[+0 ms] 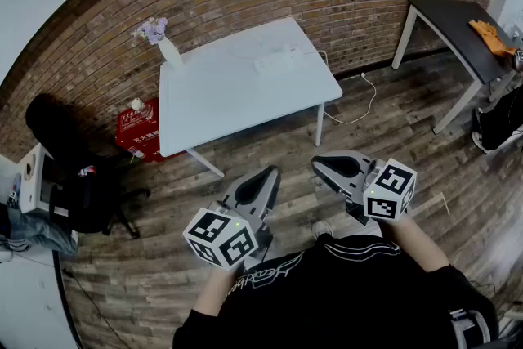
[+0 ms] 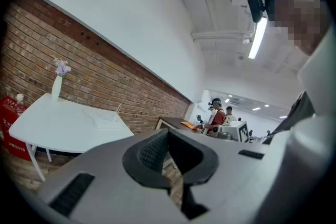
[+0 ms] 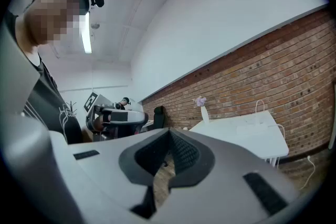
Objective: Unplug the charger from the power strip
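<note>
Power strip (image 1: 278, 60) is laid lengthwise along the far edge of the white table (image 1: 221, 106), well ahead of left gripper (image 1: 264, 174) and right gripper (image 1: 319, 165), whose jaws are pressed together, empty.

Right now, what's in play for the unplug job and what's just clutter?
Job: power strip, its cord, white table, left gripper, right gripper (both shut, empty). Charger too small to pick out.
Clutter: vase, red box, dark table, orange item.
</note>
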Tool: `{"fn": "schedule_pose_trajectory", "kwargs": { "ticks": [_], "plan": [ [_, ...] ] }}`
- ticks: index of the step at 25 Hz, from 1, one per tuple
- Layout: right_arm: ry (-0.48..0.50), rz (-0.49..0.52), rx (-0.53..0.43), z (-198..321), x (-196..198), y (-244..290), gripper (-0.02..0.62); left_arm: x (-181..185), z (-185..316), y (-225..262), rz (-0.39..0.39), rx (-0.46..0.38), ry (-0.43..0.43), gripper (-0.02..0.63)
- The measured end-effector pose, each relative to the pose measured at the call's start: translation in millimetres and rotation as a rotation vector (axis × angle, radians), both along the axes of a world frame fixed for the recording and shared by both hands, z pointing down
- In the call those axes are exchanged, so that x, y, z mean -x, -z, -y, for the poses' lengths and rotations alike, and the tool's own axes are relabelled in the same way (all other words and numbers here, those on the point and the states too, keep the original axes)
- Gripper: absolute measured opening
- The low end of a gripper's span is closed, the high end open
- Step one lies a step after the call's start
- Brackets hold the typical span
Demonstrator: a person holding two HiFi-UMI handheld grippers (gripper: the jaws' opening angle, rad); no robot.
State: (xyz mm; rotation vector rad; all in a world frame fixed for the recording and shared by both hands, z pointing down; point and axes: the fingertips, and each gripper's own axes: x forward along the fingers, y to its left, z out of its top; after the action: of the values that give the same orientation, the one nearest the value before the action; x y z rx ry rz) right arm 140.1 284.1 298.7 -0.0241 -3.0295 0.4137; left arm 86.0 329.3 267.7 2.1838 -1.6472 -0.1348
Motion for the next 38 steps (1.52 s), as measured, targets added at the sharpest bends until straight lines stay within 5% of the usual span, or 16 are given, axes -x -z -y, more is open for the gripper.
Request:
{"fn": "schedule_pose_trajectory", "kwargs": {
  "ticks": [11, 38],
  "plan": [
    [0.043, 0.028, 0.081, 42.7, 1.9, -3.8, -0.003, 1.0, 48.4, -9.1, -0.017, 0.024, 0.011, 0.003],
    [0.045, 0.044, 0.0, 183.7, -6.0, -7.5, -0.002, 4.2, 187.8, -0.4, 0.038, -0.017, 0.064, 0.005]
  ]
}}
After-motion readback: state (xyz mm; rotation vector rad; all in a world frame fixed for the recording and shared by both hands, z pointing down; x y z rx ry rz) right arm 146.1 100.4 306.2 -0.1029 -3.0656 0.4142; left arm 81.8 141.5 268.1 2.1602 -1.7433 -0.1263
